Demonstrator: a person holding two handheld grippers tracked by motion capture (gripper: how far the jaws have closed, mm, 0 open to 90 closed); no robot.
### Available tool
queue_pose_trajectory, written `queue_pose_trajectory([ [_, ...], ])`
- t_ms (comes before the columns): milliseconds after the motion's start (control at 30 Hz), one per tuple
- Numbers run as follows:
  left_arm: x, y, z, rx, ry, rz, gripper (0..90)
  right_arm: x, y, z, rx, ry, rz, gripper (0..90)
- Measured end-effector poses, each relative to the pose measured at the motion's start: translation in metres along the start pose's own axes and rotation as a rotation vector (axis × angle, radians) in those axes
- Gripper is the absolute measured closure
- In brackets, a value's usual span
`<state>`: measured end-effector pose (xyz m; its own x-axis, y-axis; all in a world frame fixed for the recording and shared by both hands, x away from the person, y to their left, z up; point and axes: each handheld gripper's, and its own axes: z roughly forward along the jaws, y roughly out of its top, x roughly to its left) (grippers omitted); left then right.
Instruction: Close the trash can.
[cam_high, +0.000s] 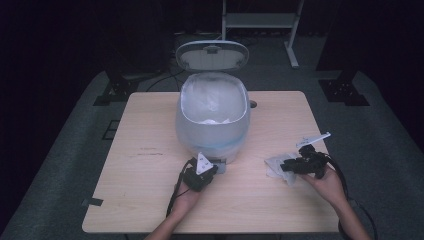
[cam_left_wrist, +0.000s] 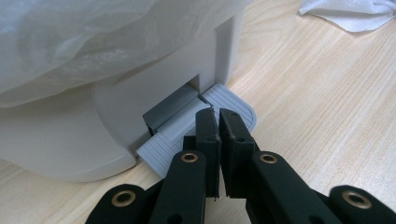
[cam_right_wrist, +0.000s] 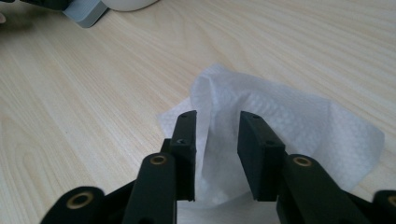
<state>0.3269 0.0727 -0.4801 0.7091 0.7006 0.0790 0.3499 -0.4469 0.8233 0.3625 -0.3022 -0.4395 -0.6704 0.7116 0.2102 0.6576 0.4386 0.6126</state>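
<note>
A: Left tool (cam_left_wrist: 217, 116), state?

B: Clenched, nothing between the jaws. Tips rest on the grey pedal (cam_left_wrist: 233, 105) at the foot of the bin (cam_high: 212, 125). Lid (cam_high: 213, 55) stands up, so I judge the pedal is pressed down.

A: Right tool (cam_right_wrist: 217, 135)?

B: Low over the tissue (cam_right_wrist: 280, 126), which lies crumpled on the worktop (cam_high: 150, 165), to the right of the bin and well apart from it. A raised fold stands between the jaws. Pads not yet pressing on it (a gap shows on both sides), so I note it as released, no grip yet.

A: Step in hand?

B: By my reading, the pick-up of the tissue, with the bin held open for it.

A: Next move?

B: Pinch the fold firmly, lift clear of the worktop, carry left and up over the bin's rim, let go above the liner (cam_high: 212, 102). Left tool should keep its weight on the pedal throughout, or the lid may drop.

A: Risks?

B: Thin paper; a shallow pinch could slip.
</note>
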Motion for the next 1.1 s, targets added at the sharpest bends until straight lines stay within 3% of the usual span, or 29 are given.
queue_pose_trajectory([
  [267,0.0,0.0,0.0,0.0,-0.001,-0.002,87.0,0.002,0.001,0.001,0.01,0.019,-0.019,87.4],
  [500,0.001,0.0,0.0,0.004,0.0,0.005,87.0,0.007,0.005,-0.004,0.001,0.035,-0.031,88.6],
  [1100,0.0,0.0,0.0,0.002,0.002,0.005,87.0,0.021,0.024,-0.035,-0.07,0.066,-0.065,88.8],
])
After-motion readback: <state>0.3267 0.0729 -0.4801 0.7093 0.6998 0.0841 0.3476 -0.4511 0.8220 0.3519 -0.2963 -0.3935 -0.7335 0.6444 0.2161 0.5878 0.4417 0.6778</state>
